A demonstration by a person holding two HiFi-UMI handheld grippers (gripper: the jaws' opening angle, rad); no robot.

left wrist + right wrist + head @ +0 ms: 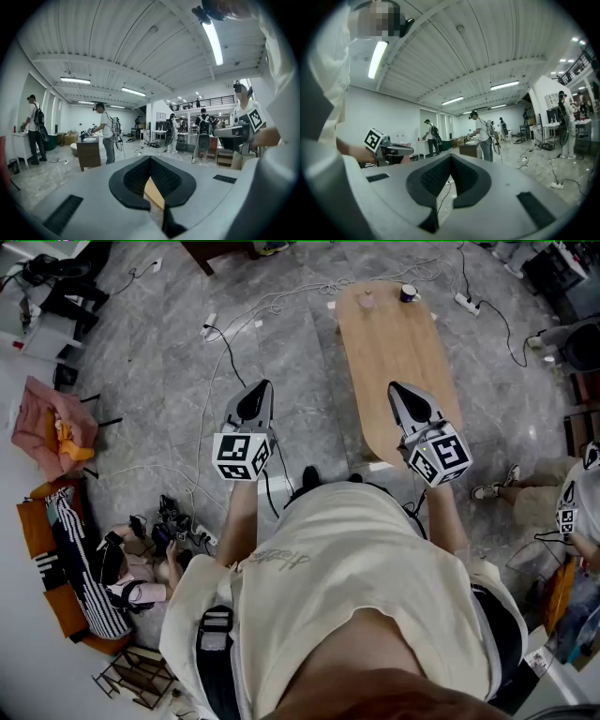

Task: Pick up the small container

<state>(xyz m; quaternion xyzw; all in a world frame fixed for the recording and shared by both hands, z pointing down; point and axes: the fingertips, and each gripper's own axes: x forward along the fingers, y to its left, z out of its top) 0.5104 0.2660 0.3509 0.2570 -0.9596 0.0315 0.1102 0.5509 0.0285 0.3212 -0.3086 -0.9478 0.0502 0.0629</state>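
both are clenched on nothing: left gripper (261, 388) off the table (389, 348), right gripper (397, 390) over its near end. the container (367, 298) stands at the far edge, near a cup (409, 293). arriving with jaws shut could shove it off, or i might take the cup instead.

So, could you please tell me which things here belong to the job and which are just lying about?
Job: small pink container (probably), wooden table, left gripper, right gripper.
Lying about: dark cup, floor cables, power strip, pink cloth.
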